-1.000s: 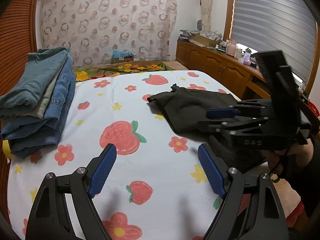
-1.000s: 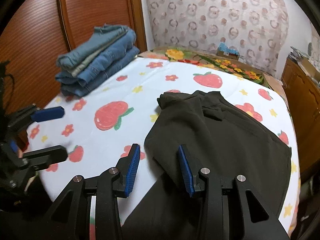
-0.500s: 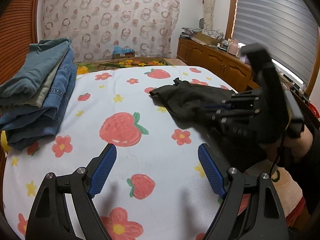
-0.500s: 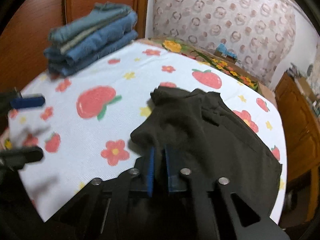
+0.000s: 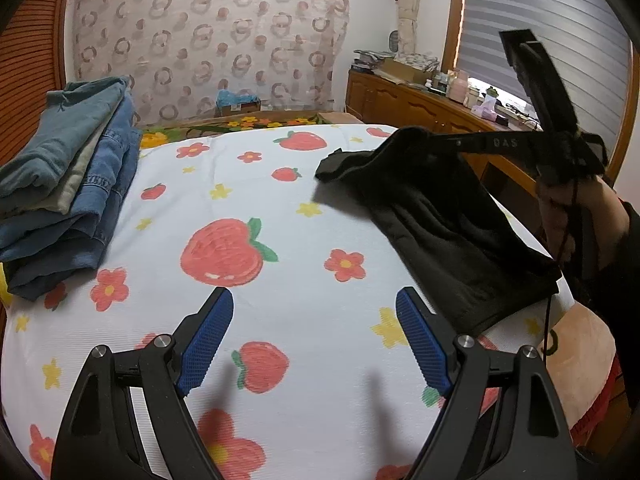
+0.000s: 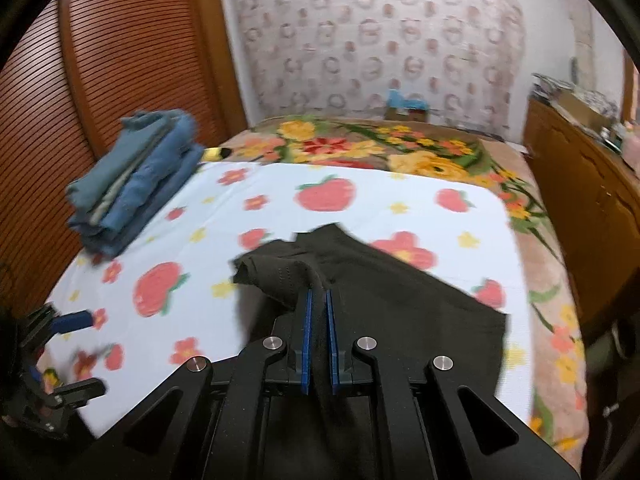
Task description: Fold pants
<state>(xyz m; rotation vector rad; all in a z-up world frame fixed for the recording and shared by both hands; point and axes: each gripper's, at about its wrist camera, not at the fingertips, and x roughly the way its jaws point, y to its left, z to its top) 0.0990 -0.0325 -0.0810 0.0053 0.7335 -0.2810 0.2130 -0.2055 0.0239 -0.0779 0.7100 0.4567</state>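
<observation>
Right tool: pads pressed together, pinching a raised fold of the black pants at the bed's right edge. Left tool: spread, unloaded, above the sheet near the front edge. Lift smoothly; keep fabric taut; avoid dragging toward folded jeans.

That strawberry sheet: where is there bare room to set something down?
Bare sheet runs between the folded jeans stack and the black pants, ahead of the open left tool. Crowded: the side where the right tool pinches the pants.
</observation>
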